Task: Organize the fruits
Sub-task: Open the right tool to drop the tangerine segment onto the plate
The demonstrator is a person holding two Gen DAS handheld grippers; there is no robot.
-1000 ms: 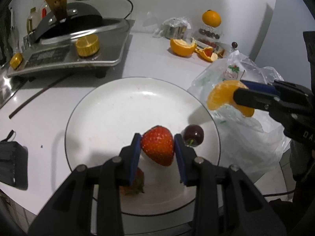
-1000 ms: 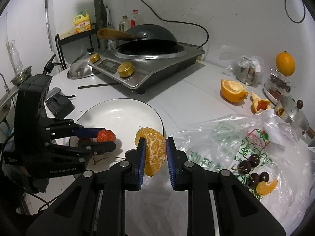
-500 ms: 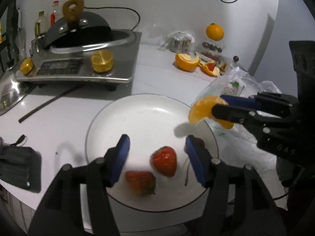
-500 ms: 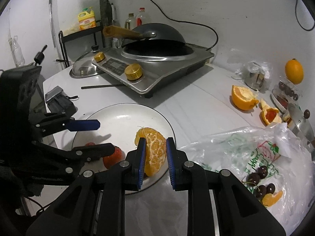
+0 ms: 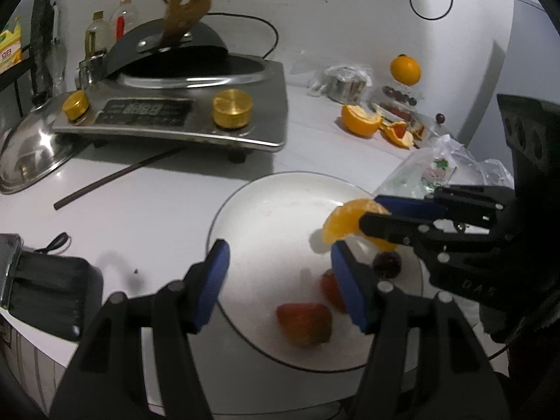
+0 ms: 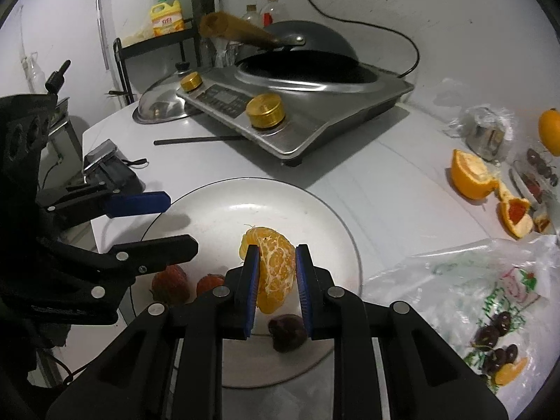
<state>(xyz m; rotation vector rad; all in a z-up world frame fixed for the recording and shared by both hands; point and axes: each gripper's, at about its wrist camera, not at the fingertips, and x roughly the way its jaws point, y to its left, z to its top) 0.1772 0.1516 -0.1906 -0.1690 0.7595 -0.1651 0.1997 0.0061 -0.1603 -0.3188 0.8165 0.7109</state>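
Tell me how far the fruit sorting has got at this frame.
Done: two strawberries and one cherry lie on the white plate, and the left gripper stands open and empty above it. In hand: the right gripper is shut on a peeled orange piece over the plate, not yet set down. Left: more cherries and an orange segment on the plastic bag.

Little can be read here. The right claw's (image 5: 371, 217) black body shows pale embossed letters, "DAS" as best they can be made out, at about four o'clock in the left wrist view. A yellow bottle (image 6: 166, 17) on the shelf at eleven o'clock in the right wrist view carries a red label, too blurred to read. The cooker's display panel (image 5: 143, 109) and the plastic bag's (image 6: 490, 290) green printing are illegible.
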